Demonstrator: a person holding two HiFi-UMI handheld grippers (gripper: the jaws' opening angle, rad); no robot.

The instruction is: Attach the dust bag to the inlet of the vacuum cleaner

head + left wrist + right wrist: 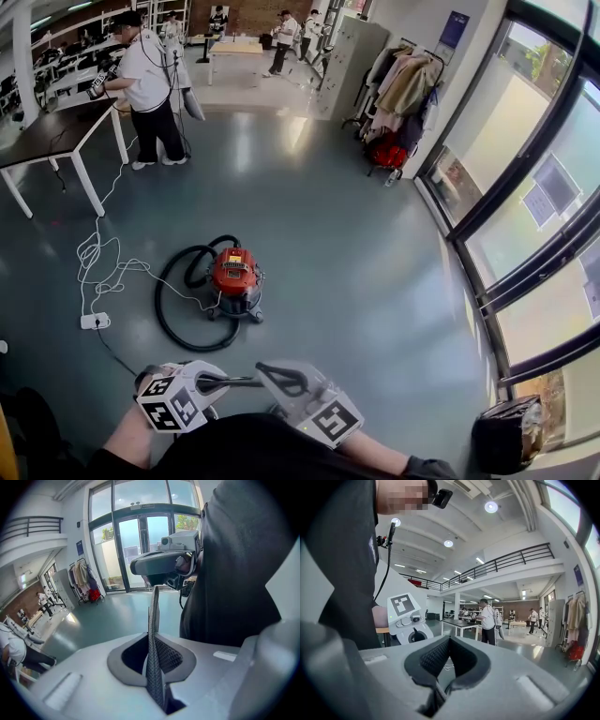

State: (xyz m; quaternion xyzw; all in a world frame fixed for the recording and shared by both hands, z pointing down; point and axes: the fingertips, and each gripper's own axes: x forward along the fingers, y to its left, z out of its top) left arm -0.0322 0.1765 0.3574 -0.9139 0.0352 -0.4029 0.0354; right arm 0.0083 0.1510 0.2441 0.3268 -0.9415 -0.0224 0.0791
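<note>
Firstly, the left claw (153,595) is clenched on nothing. Well ahead of it, the red vacuum cleaner (234,274) stands on the floor (356,244) with its black hose (173,291) looped beside it, and the right claw (440,692) is clenched empty too.

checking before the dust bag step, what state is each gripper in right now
left gripper: closed, nothing between the jaws.
right gripper: closed, nothing between the jaws.
</note>
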